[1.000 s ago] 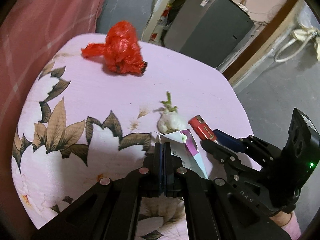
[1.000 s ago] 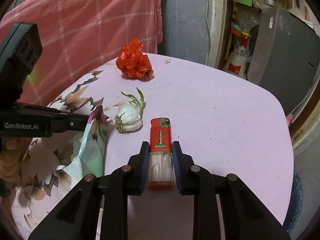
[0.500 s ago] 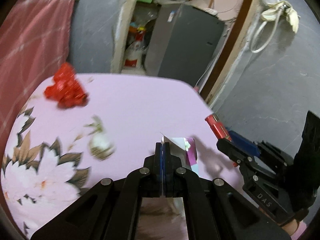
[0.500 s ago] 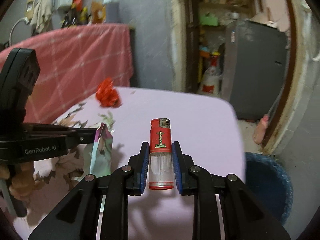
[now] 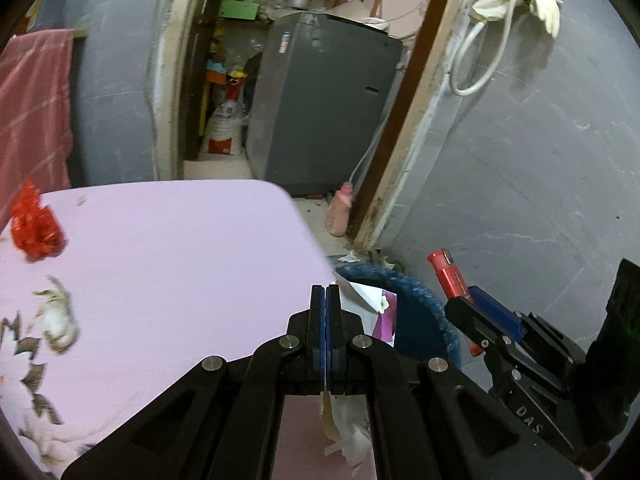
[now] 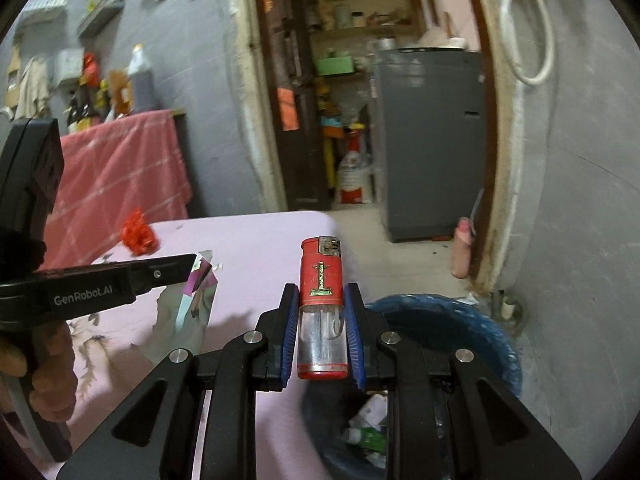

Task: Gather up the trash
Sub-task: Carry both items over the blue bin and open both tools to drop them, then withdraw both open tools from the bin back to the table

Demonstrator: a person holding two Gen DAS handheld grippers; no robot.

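My left gripper (image 5: 326,294) is shut on a torn purple-and-white wrapper (image 5: 378,312), held at the table's right edge; the wrapper also shows in the right wrist view (image 6: 198,296). My right gripper (image 6: 320,300) is shut on a red lighter (image 6: 322,304) with a clear base, held above a blue trash bin (image 6: 480,328) that holds some rubbish. The lighter (image 5: 448,276) and bin (image 5: 424,300) also show in the left wrist view. A crumpled red bag (image 5: 34,226) and a garlic bulb (image 5: 60,320) lie on the table.
The table has a pink floral cloth (image 5: 168,260). Beyond it are a doorway, a grey appliance (image 5: 324,108), a sack (image 5: 226,128) and a pink bottle (image 5: 340,212) on the floor. A grey wall (image 5: 540,160) stands on the right, a red cloth (image 6: 120,172) on the left.
Both grippers have lifted off the table and swung right, carrying the wrapper and the lighter to the table's edge. The blue bin has come into view below the lighter.
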